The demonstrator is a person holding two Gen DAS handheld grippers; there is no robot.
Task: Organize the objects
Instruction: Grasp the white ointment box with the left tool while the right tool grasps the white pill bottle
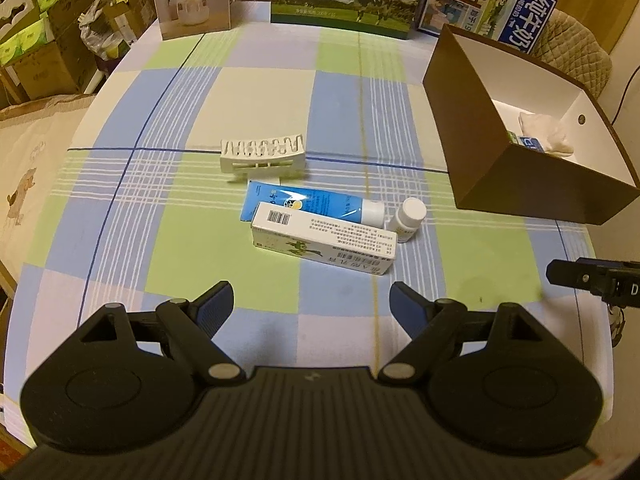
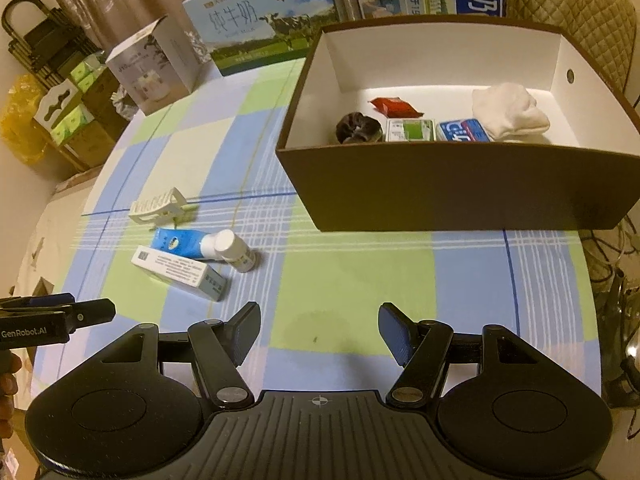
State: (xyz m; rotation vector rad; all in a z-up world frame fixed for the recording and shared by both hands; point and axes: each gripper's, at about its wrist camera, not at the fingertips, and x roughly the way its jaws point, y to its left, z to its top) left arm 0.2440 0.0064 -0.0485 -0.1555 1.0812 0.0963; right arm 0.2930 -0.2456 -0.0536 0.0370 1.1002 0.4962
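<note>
Two grippers hover over the checked tablecloth [image 1: 192,224], jaws apart, nothing between them: left gripper [image 1: 312,304] wide, right gripper [image 2: 319,330] about half open. Bare cloth lies right ahead of both. Next, a tight cluster: white medicine carton [image 1: 324,240], blue tube [image 1: 312,204] touching behind it, small white bottle [image 1: 408,220] at the tube's cap. White slotted rack [image 1: 262,156] just beyond. Brown box [image 2: 460,192] sits further right, white inside, holding a red packet, a white cloth, possibly small cartons.

left hand-held gripper [image 1: 312,300] agape, right hand-held gripper [image 2: 319,326] agape
</note>
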